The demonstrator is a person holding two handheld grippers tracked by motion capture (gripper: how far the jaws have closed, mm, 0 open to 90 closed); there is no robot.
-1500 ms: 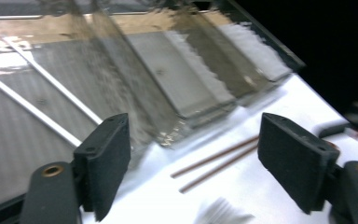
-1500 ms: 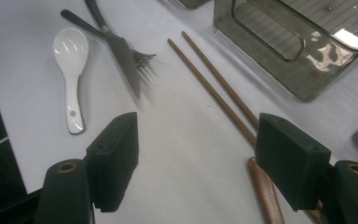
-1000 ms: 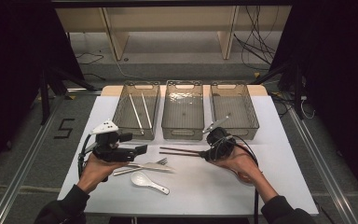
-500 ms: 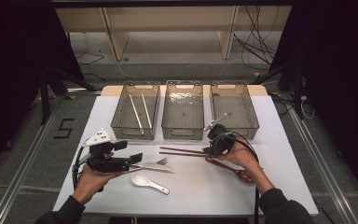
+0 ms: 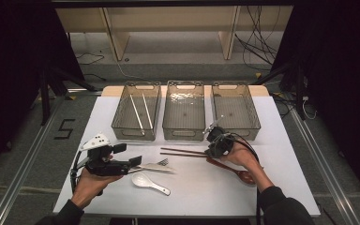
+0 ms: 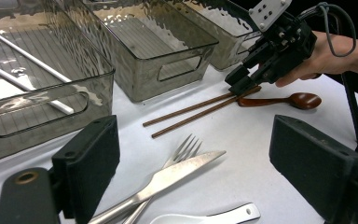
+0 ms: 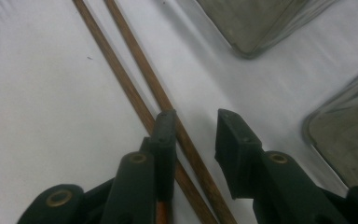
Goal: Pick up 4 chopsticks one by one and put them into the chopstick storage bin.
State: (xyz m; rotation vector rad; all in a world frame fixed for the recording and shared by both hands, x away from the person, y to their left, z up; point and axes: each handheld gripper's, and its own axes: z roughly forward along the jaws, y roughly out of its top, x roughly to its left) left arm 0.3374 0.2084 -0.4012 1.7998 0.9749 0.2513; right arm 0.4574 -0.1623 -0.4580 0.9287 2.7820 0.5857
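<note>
- Here, in the high view, the right tool [image 5: 212,149] sits low over the right-hand ends of the pair of thin brown wooden chopsticks [image 5: 183,152], which lie side by side on the white surface [image 5: 281,154] in front of the middle smoky clear plastic bin [image 5: 183,111].
- A dark reddish-brown wooden spoon [image 5: 236,171] lies under the right hand, its bowl toward the near right.
- The left tool [image 5: 133,163] is held low at the near left, its tips beside a silver metal knife [image 5: 155,167] and a silver metal fork [image 5: 161,162]; a white ceramic soup spoon [image 5: 149,182] lies just nearer the person.
- Two white chopsticks [image 5: 139,111] rest in the left bin [image 5: 137,112]; the right bin [image 5: 235,110] stands beyond the right tool.
- In the left gripper view, the left tool [image 6: 214,158] is spread wide and holds nothing; knife [image 6: 168,179], fork [image 6: 182,151] and soup spoon [image 6: 209,217] lie between its jaws on the surface.
- Farther off there, the right tool [image 6: 237,84] touches down at the ends of the brown chopsticks [image 6: 191,112], with the wooden spoon [image 6: 293,99] just beyond.
- In the right gripper view, the right tool [image 7: 193,135] is parted: one chopstick [image 7: 168,105] runs between the jaws, and the other passes under the left jaw. It is not clamped on them.
</note>
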